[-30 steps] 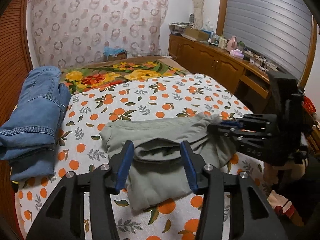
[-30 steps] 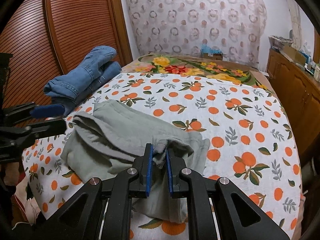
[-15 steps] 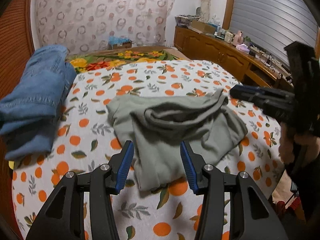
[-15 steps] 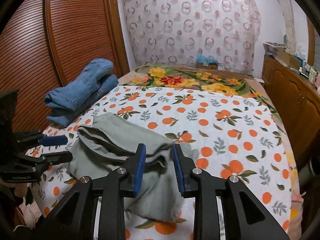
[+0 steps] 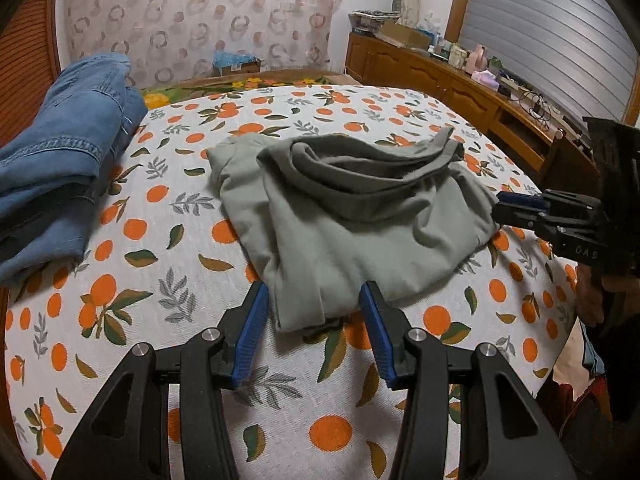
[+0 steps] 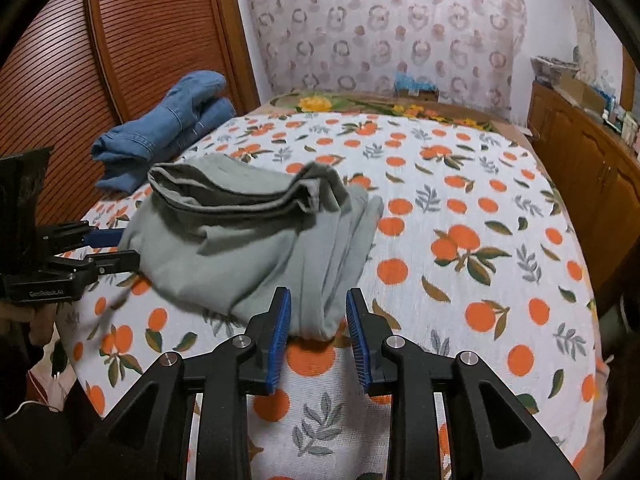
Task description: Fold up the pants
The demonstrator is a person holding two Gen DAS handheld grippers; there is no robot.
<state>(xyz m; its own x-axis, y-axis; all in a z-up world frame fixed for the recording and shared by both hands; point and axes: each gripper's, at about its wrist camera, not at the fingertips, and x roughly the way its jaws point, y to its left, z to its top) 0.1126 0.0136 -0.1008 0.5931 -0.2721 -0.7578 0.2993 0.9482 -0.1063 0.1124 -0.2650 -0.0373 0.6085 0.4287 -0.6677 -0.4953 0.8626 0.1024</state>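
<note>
The grey-green pants lie folded in a loose bundle on the orange-print bed sheet; they also show in the right wrist view. My left gripper is open and empty, its blue pads either side of the bundle's near edge. My right gripper is open and empty, just short of the bundle's near corner. The right gripper shows at the right of the left wrist view, beside the pants' edge. The left gripper shows at the left of the right wrist view.
Folded blue jeans lie at the sheet's left side, next to a slatted wooden wardrobe. A wooden cabinet with clutter runs along the right. A floral blanket lies at the far end of the bed.
My right gripper has let go of the pants, opened wide and drawn back. My left gripper has pulled back toward the bed's near edge. The pants have settled onto the sheet.
</note>
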